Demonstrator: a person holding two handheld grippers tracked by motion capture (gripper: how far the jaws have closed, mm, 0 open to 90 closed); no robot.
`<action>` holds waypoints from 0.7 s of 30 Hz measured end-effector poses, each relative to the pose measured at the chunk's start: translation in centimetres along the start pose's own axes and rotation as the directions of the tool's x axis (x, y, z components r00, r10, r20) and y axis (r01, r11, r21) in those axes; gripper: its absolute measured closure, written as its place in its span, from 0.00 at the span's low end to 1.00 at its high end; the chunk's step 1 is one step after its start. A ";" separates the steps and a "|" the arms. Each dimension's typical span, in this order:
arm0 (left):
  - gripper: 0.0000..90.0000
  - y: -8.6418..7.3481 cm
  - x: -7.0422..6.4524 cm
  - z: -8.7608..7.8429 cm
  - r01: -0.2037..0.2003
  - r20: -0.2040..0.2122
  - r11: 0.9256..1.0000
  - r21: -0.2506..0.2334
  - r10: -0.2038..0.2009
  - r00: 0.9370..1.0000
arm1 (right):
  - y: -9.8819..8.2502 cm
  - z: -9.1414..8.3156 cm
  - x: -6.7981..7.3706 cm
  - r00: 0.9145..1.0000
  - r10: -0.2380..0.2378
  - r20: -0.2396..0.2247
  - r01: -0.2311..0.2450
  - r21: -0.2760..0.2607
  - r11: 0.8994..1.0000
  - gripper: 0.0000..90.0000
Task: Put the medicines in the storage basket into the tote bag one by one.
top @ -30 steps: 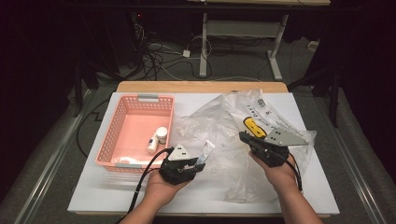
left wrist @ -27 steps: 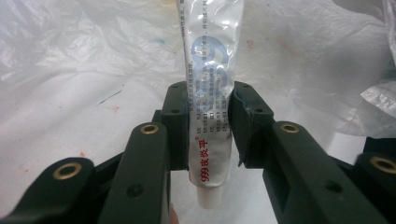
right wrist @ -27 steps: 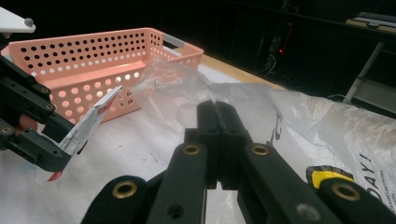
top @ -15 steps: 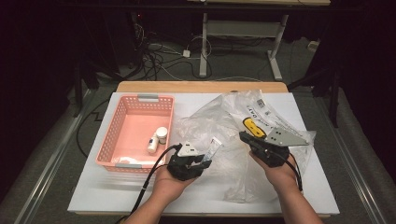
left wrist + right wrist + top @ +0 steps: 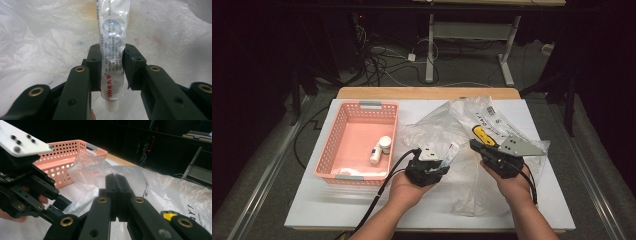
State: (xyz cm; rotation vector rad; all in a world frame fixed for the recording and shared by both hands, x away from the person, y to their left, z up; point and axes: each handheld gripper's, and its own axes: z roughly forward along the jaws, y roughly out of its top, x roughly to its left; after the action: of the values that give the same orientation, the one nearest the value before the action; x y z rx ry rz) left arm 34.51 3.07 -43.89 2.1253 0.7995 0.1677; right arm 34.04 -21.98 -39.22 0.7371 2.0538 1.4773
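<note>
My left gripper (image 5: pixel 111 66) is shut on a silver ointment tube (image 5: pixel 112 42) with red lettering, its white cap toward the camera. In the high view that gripper (image 5: pixel 442 162) holds the tube (image 5: pixel 451 151) over a crumpled clear plastic bag (image 5: pixel 437 127) in the middle of the table. My right gripper (image 5: pixel 473 145) sits just to its right, jaws shut and pinching a raised fold of the bag (image 5: pixel 160 187). From the right gripper view the closed jaws (image 5: pixel 115 186) point toward the basket, with the left gripper (image 5: pixel 62 207) close at the left.
A pink perforated basket (image 5: pixel 337 150) stands at the left of the white table and holds a small white bottle (image 5: pixel 379 150). A yellow and black item (image 5: pixel 482 134) lies in the bag near my right gripper. Beyond the table's far edge are cables and desk legs.
My left gripper has carried the tube to the right, away from the basket and closer to the right gripper and the bag. The right gripper has stayed put.
</note>
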 end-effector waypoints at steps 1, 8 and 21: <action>0.76 0.2 0.0 0.3 -0.003 -0.003 1.000 0.004 0.003 1.000 | 0.0 -0.1 0.0 1.000 0.001 0.001 -0.001 -0.001 1.000 1.00; 0.76 1.0 0.0 1.8 -0.009 -0.009 1.000 0.028 0.009 1.000 | 0.2 -0.4 -0.3 1.000 0.006 0.007 -0.006 -0.016 1.000 1.00; 0.75 2.4 0.8 4.5 0.005 -0.037 1.000 0.031 -0.004 0.999 | 0.5 -0.8 -0.4 1.000 0.002 0.010 -0.002 -0.030 1.000 1.00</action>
State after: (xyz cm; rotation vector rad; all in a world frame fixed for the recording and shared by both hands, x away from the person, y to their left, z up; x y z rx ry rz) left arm 38.07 -0.54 -45.06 2.1547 0.8330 0.1938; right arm 33.89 -22.66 -38.49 0.7335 2.0196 1.4990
